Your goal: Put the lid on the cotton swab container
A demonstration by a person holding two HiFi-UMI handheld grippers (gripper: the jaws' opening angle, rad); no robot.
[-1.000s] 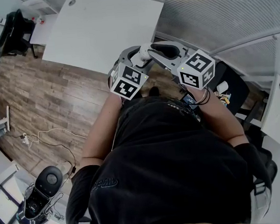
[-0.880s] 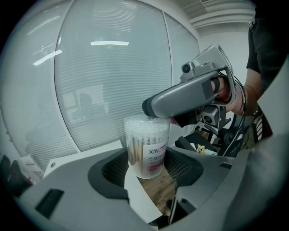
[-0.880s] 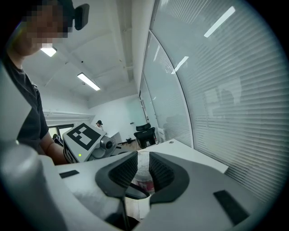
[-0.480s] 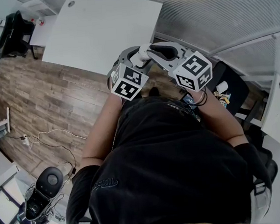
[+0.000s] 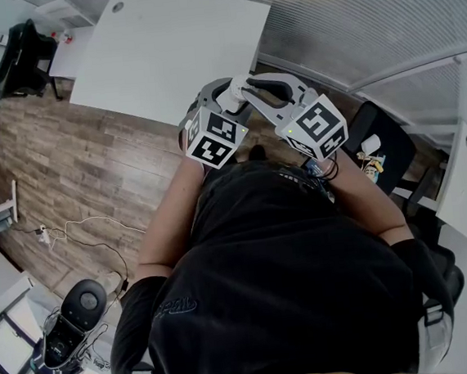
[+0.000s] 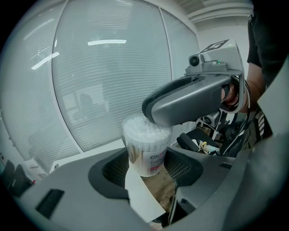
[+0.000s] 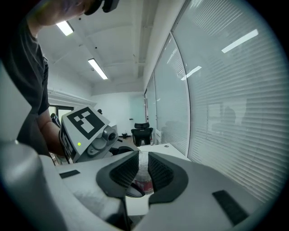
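Clamped wide in left gripper: cotton swab container; pinched in just-narrowed right gripper, at container's mouth: lid; seating seemingly unfinished

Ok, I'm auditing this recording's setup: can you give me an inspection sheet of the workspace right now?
Surface: white table, nothing seen on it; the work is held in the air before it.
Job's things: cotton swab container, full of swabs; lid, apparently the pale piece at its top.
Clutter: black device on the wooden floor.
Grippers: left gripper jaws grip the container's lower part; right gripper jaws, which have just been closing, pinch the lid.
Cables: white cable loose on the floor.
Surroundings: glass wall with blinds; office chair.
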